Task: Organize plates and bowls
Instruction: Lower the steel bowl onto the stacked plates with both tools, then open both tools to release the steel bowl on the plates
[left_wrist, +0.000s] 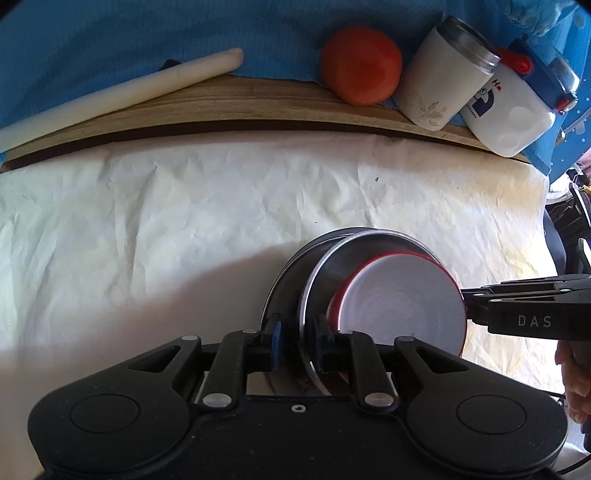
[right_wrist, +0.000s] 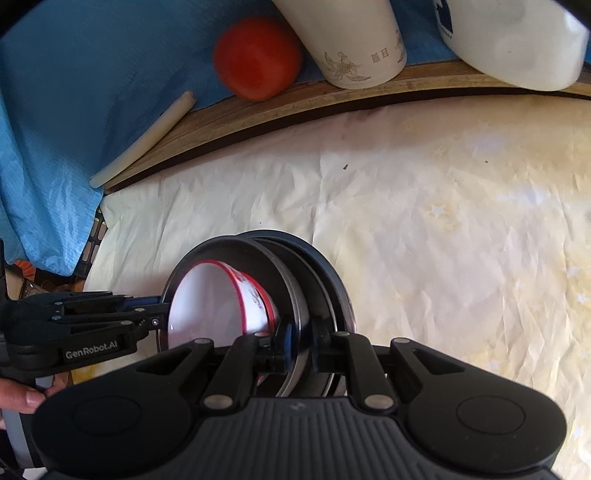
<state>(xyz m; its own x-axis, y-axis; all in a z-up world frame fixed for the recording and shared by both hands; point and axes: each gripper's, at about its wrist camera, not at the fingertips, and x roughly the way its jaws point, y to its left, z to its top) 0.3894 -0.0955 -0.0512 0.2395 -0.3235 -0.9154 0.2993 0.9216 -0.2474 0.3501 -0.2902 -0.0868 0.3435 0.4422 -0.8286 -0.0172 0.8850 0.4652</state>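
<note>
A stack of steel plates (left_wrist: 291, 266) (right_wrist: 317, 266) holds a white bowl with a red rim (left_wrist: 402, 295) (right_wrist: 218, 299) nested inside. The stack is tilted on edge above the white crumpled table cover. My left gripper (left_wrist: 299, 336) is shut on the near rim of the steel plates; it also shows in the right wrist view (right_wrist: 162, 314) at the stack's left edge. My right gripper (right_wrist: 299, 343) is shut on the opposite rim of the steel plates; it shows in the left wrist view (left_wrist: 467, 306) at the stack's right edge.
A wooden board (left_wrist: 258, 107) runs along the back, with a white rolling pin (left_wrist: 122, 92), a red tomato (left_wrist: 360, 64), a white cup (left_wrist: 443, 81) and a white bottle (left_wrist: 513, 110) on it. Blue cloth (right_wrist: 74, 92) lies behind.
</note>
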